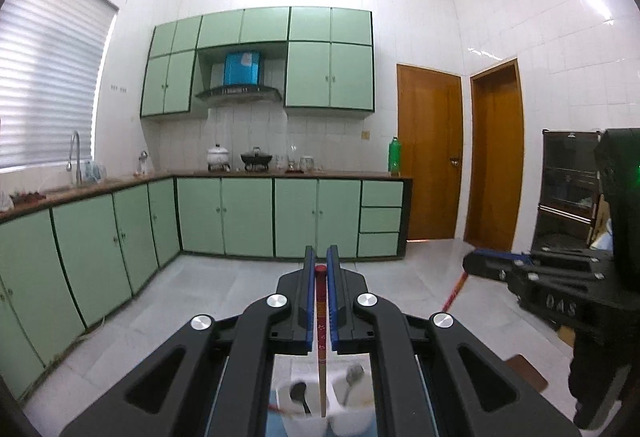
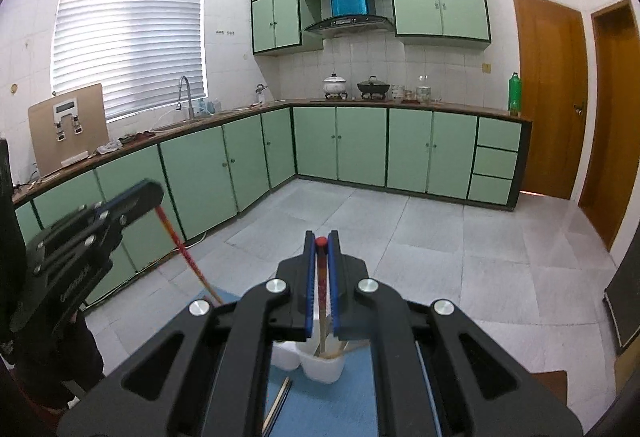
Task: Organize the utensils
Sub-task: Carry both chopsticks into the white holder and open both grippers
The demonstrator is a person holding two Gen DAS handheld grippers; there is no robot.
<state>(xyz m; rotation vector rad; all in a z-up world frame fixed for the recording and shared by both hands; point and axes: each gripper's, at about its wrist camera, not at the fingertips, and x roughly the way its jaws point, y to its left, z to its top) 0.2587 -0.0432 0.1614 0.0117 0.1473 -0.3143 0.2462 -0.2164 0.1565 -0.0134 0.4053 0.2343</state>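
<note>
Each hand-held gripper is clamped on one chopstick. The left hand-held gripper [image 1: 320,257] pinches its red-topped chopstick [image 1: 321,321] between the blue pads, the red cap up at 12 o'clock between the fingertips and the wooden shaft running straight down toward 6 o'clock. The right hand-held gripper [image 2: 321,241] holds a matching chopstick [image 2: 321,301] the same way.

Below both sits a white utensil holder [image 1: 356,417], divided into compartments, on a blue mat [image 2: 352,405]. In the left wrist view the chopstick's tip hangs over the wall between two compartments: a dark spoon [image 1: 299,395] stands in the one at 7 o'clock, a pale utensil [image 1: 352,377] in the one at 5 o'clock. In the right wrist view the shaft points into a compartment already holding wooden sticks; whether the tip is inside cannot be told.

So the long axes are near vertical and the holder lies straight below. The left one likely needs a small sideways shift to clear the divider. The right seems better lined up. A loose chopstick [image 2: 280,401] lies on the mat at 7 o'clock of the holder. The grippers are near each other, so room between them is tight.
</note>
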